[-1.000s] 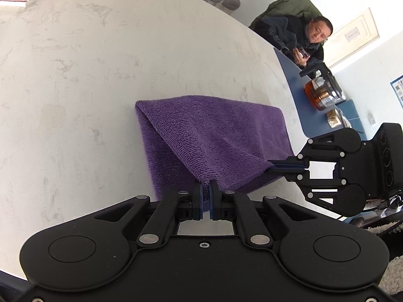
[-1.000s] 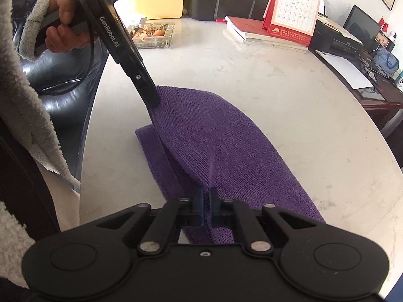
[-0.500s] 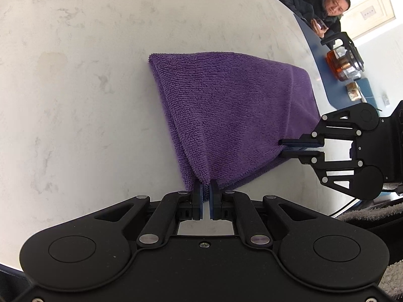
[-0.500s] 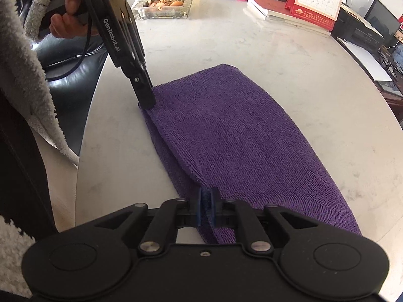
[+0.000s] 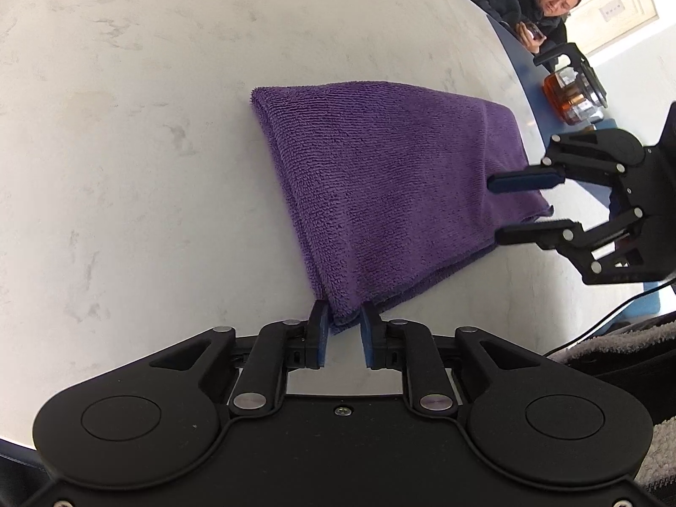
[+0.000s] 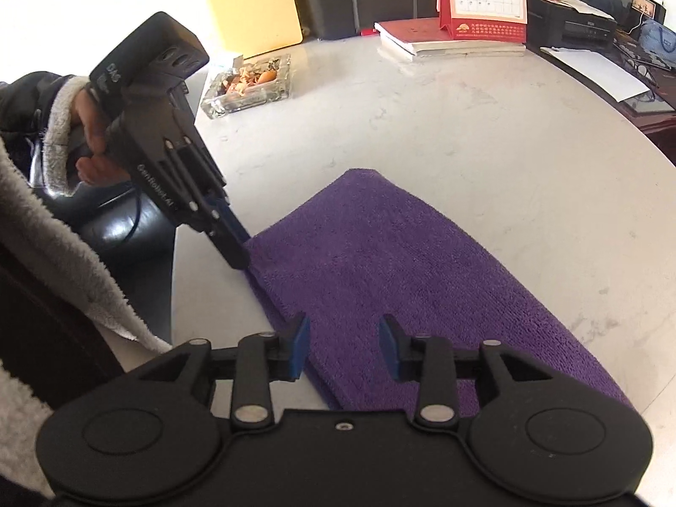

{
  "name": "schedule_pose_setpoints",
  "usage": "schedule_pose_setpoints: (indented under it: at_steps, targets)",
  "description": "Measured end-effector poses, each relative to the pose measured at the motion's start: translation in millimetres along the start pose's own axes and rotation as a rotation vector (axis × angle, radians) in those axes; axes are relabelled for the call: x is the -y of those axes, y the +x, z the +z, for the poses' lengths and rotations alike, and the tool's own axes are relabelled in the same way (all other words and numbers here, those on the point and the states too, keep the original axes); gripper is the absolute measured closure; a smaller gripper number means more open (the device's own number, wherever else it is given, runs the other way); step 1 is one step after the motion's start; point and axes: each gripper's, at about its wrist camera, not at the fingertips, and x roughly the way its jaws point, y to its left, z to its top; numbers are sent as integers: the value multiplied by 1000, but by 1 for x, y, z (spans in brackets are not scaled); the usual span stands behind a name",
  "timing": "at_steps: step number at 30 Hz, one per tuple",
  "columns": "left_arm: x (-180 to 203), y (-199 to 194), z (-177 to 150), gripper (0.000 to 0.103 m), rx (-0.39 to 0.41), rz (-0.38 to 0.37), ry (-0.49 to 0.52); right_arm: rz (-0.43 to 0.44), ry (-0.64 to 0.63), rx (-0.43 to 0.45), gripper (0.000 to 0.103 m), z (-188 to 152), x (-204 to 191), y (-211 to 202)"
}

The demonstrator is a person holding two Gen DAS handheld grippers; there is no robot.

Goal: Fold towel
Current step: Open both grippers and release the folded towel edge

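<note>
towel (image 5: pixel 380 177) now laid flat, folded | left gripper (image 5: pixel 343 324) opening, corner released | right gripper (image 6: pixel 343 340) opening, edge released

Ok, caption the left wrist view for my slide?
Both claws opening, releasing the folded purple towel on the white table.

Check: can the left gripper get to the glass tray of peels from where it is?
Probably yes. The left gripper, jaws opening over the towel corner, has bare table between it and the glass tray; nothing blocks that path.

We've got a purple towel (image 5: pixel 388 186) w/ ribbed weave on white, grey-veined marble table (image 5: pixel 148 126); grippers black, blue pads (image 6: pixel 301 348).
</note>
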Motion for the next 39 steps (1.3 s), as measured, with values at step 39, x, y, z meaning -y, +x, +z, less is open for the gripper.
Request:
schedule_pose_setpoints:
  at_steps: [39]
  targets:
    - [30,-5,-13,83,71,170,183,74,-358,-34,96,52,-70,58]
